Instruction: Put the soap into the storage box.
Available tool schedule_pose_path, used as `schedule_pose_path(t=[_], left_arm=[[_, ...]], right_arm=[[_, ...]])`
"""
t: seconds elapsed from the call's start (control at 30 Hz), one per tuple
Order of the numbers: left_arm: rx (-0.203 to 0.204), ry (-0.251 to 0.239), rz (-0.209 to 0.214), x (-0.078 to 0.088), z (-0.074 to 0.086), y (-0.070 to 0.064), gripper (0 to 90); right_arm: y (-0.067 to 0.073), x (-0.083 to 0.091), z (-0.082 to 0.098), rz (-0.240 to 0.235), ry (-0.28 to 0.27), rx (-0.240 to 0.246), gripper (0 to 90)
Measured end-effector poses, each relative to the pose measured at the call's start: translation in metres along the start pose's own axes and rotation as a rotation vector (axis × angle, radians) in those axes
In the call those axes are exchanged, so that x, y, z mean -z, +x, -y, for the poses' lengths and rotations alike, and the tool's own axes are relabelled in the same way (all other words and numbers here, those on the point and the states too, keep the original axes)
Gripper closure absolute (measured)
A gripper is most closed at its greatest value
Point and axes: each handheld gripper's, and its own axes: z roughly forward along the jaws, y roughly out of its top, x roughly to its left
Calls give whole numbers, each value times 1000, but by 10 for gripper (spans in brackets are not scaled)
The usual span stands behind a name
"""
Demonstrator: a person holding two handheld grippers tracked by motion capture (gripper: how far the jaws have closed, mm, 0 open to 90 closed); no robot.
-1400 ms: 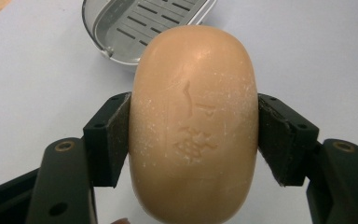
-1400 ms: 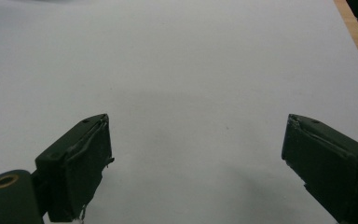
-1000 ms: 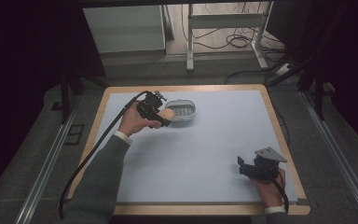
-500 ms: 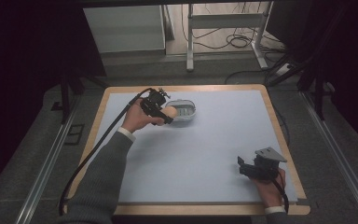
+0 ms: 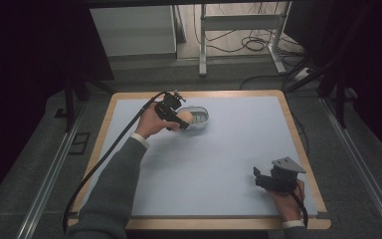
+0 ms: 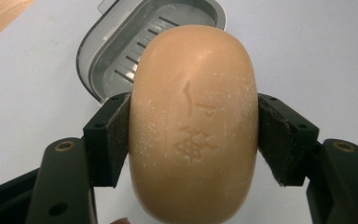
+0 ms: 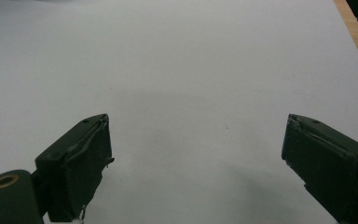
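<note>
A wide table [image 5: 238, 149] with a pale blue-grey top and a wooden rim takes up most of the room in front of me, and a person in grey sleeves leans in from the near side. Towards the far left of the top sits a grey soap dish [image 5: 199, 118], open side up, its ribbed floor bare in the left gripper view [image 6: 135, 56]. The left gripper [image 5: 175, 117] is held right at the dish's near edge, its jaws clamped on the two sides of a peach-coloured bar of soap [image 6: 193, 126] with a stamped mark on its face; the soap [image 5: 184, 117] hangs just above the rim, clear of the dish floor. Well apart, near the right front corner, the right gripper [image 5: 261, 178] rests low over bare table, jaws wide apart with nothing between them [image 7: 196, 158].
</note>
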Motion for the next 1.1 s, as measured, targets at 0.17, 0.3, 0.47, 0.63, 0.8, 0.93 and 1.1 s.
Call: schedule_pose_path(t=[0.17,0.3,0.47,0.63,0.8,0.93,1.1], left_arm=[[1,6,3,-5,-4,2,324],[9,-2,11,-8,-7,5,325],[3,5,14,-11,-11,5,325],[-2,9,10,-13,-15,7,325],[1,7,41,-18,-19,8,325],[-5,18,32,-21,-22,10,325],[-13,19,23,-27,-25,13,325]], right_arm=[[0,0,0,-1,0,1,84],[0,0,0,0,1,4,84],[1,0,0,2,3,10,84],[0,0,0,-1,2,8,84],[0,0,0,-1,3,8,84],[0,0,0,-1,2,7,84],[0,0,0,-1,2,7,84]])
